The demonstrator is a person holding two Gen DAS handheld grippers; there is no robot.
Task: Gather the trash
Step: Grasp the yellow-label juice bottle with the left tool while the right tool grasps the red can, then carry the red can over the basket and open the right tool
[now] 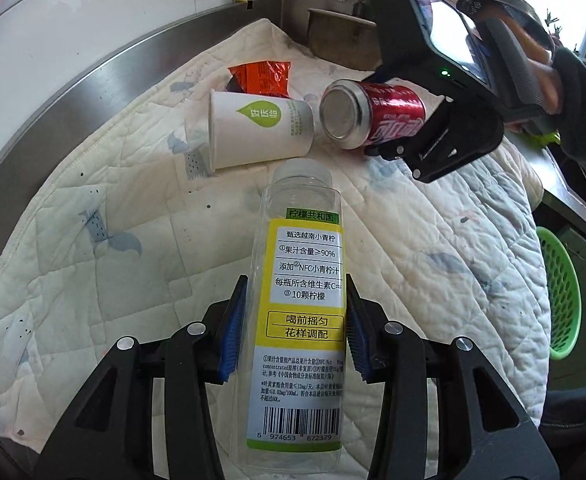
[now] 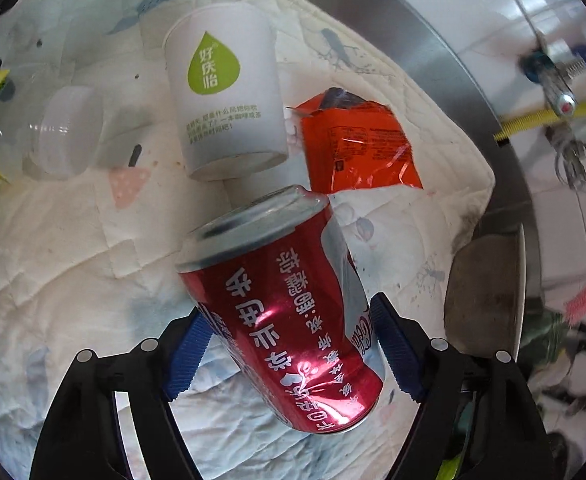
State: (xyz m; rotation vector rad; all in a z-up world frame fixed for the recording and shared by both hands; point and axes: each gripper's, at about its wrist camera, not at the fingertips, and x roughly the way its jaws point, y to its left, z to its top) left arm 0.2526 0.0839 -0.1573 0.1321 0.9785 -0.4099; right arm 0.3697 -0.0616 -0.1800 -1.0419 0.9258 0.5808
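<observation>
Here, both hand-held tools are engaged at once over a white quilted cloth [image 1: 93, 208] spread on a steel counter [image 1: 73, 80]. The left gripper [image 1: 296, 320] has its blue pads pressed against the two sides of a clear plastic bottle [image 1: 303, 280] with a yellow label; the bottle points away from the camera with its cap toward the other litter. Whether it is lifted or lies on the cloth cannot be told from this view. The right gripper [image 2: 289, 340] pinches a red drink can [image 2: 285, 320] across its body; the can is tilted, its silver end turned toward the paper cup, and it appears to hang clear of the cloth.

Two pieces remain untouched on the cloth: a white paper cup [image 1: 259, 128] with a green drop logo, lying on its side just beside the can, and an orange foil wrapper [image 1: 263, 76] behind the cup, near the counter's raised steel edge.

A green perforated basket [image 1: 559, 292] stands off the right edge of the cloth; it is probably the collecting bin, and what it holds cannot be seen.

Judged by this layout, the task is roughly midway: two items are gripped but not yet deposited, and two are left to gather.
</observation>
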